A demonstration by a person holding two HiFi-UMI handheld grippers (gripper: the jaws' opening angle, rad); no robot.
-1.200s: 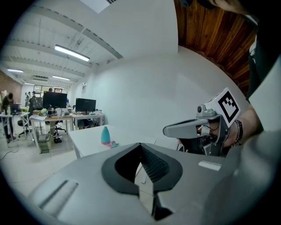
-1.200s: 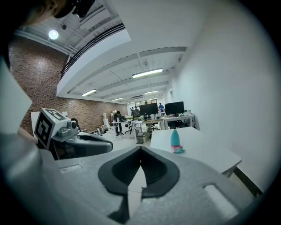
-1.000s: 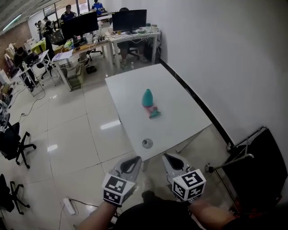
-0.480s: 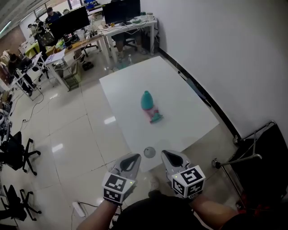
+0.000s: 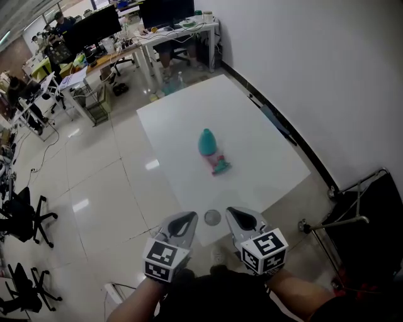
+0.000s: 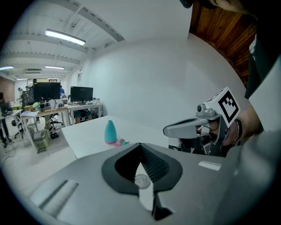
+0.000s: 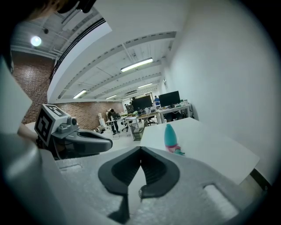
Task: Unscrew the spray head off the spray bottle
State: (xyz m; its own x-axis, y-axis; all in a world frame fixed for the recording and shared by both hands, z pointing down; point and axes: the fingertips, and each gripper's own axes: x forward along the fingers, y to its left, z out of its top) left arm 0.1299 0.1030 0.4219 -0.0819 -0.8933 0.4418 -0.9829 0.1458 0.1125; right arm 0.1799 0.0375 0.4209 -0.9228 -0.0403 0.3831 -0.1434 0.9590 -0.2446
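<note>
A teal spray bottle (image 5: 208,143) lies on its side in the middle of the white table (image 5: 264,157), its pink and teal spray head (image 5: 218,164) toward me. It also shows far ahead as the bottle (image 6: 110,132) in the left gripper view and the bottle (image 7: 170,136) in the right gripper view. My left gripper (image 5: 183,220) and right gripper (image 5: 243,219) hover side by side just short of the table's near edge, well away from the bottle. Both are shut with nothing between their jaws.
A small round grey disc (image 5: 213,217) lies at the table's near edge between my grippers. A white wall runs along the table's right side. Desks with monitors (image 5: 167,12) and office chairs (image 5: 25,217) stand beyond and to the left. A black stand (image 5: 352,220) is at the right.
Both grippers have come forward toward the table's near edge, side by side. The bottle now sits closer in the head view. Both stay shut.
</note>
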